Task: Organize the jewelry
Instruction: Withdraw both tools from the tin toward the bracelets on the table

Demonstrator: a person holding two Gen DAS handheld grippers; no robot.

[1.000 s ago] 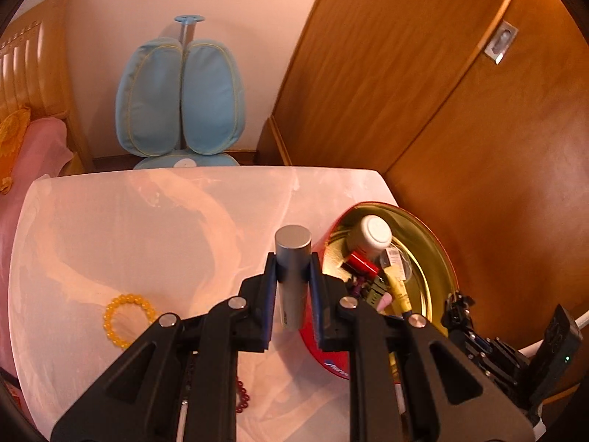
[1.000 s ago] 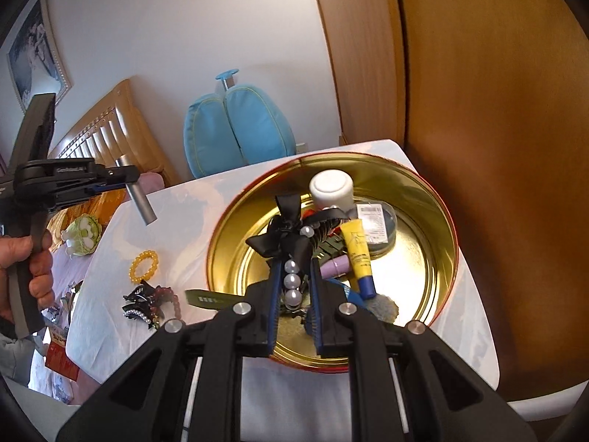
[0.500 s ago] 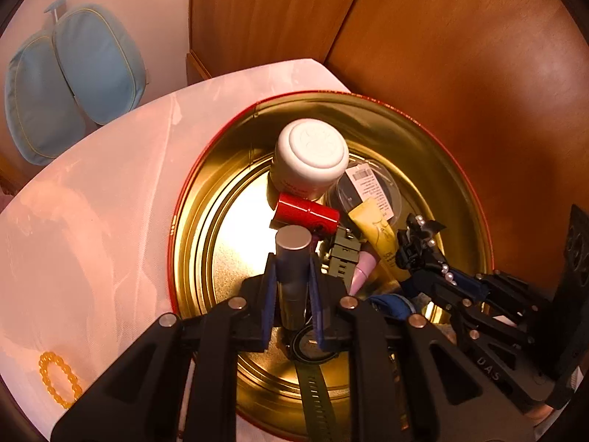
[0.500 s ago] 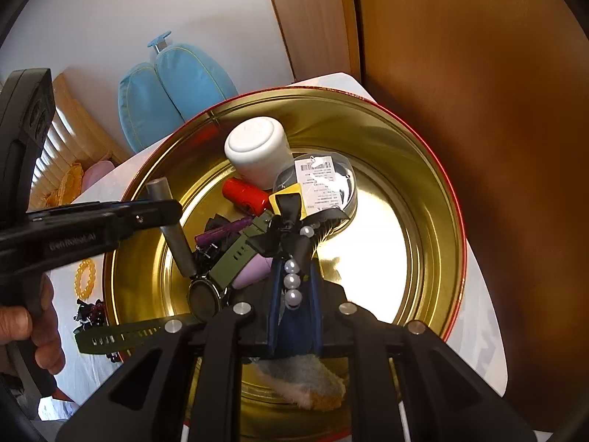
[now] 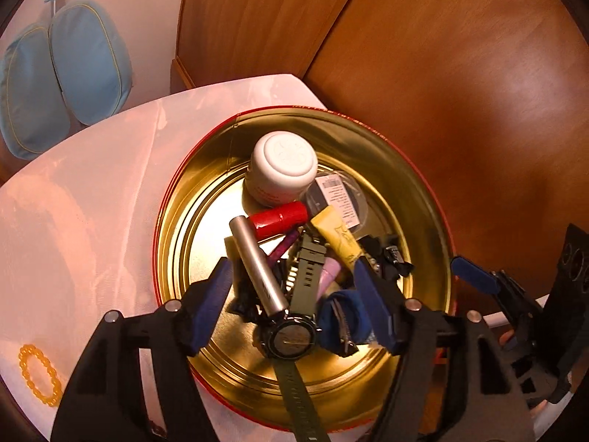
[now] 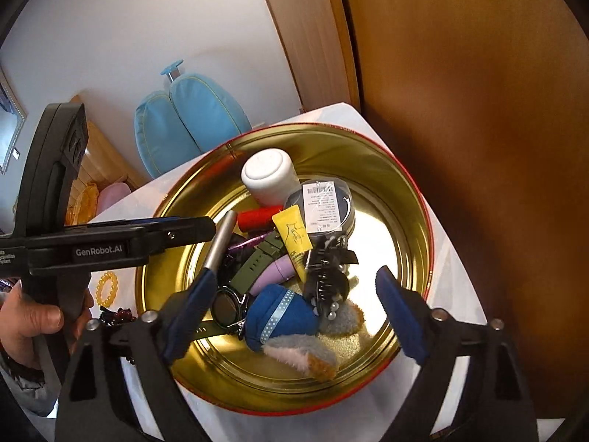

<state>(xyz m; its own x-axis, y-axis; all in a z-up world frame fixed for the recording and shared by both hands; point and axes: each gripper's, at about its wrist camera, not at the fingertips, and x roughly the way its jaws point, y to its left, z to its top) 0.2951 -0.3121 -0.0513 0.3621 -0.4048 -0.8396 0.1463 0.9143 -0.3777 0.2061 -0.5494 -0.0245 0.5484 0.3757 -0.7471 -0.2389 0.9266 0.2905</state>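
Both grippers (image 5: 291,294) (image 6: 294,294) opening over tin (image 6: 412,191) — silver tube (image 5: 257,269), bow clip (image 6: 327,276) released.

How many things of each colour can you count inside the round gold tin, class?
Red: 1, lipstick tube
Yellow: 1, cream tube
Silver: 1, metal tube
White: 1, lidded jar
Green: 1, wristwatch
Blue: 1, plush toy
Black: 1, pearl hair clip
Lilac: 1, small tube
Total: 8
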